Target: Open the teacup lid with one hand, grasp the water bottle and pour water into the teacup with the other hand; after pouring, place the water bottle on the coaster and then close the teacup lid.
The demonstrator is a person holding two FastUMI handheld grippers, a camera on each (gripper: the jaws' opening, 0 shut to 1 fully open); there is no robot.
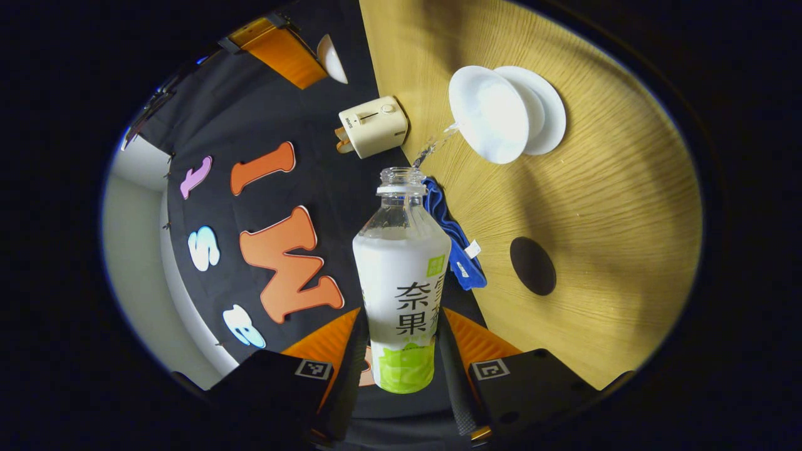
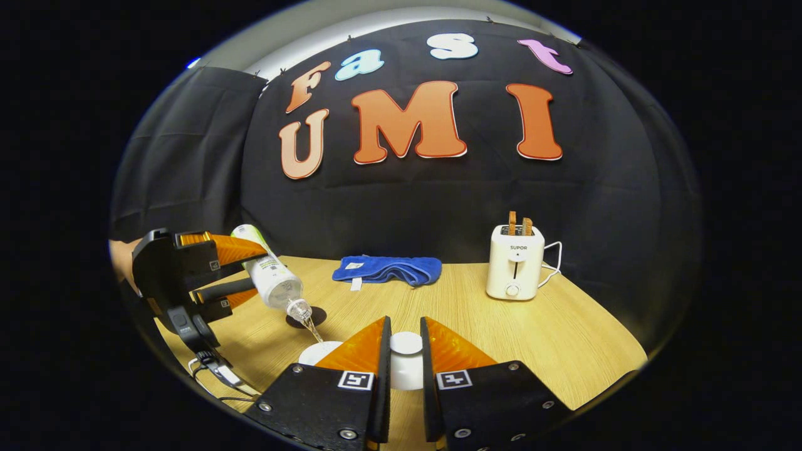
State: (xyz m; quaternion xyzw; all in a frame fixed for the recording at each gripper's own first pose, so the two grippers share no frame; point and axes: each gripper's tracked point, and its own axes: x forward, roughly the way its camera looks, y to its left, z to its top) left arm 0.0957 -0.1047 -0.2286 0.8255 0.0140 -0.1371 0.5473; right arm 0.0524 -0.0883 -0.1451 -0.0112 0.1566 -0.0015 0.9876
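Observation:
My left gripper [image 1: 401,319] is shut on a clear water bottle [image 1: 401,269] with a white and green label, uncapped and tipped over. A thin stream of water runs from its mouth into the open white teacup [image 1: 492,116], which sits on a white saucer [image 1: 551,106]. The round dark coaster [image 1: 532,266] lies bare on the wooden table. In the right gripper view, my right gripper [image 2: 405,332] is shut on the white teacup lid [image 2: 406,347], held up beside the teacup [image 2: 313,356]. The tilted bottle [image 2: 276,282] and coaster [image 2: 308,318] lie left of it.
A blue cloth [image 2: 386,269] lies at the table's back edge. A cream toaster [image 2: 515,263] with toast in its slots stands back right, its cord trailing behind. A cable hangs by the left gripper's handle [image 2: 213,366]. The wooden table [image 2: 564,338] spreads to the right.

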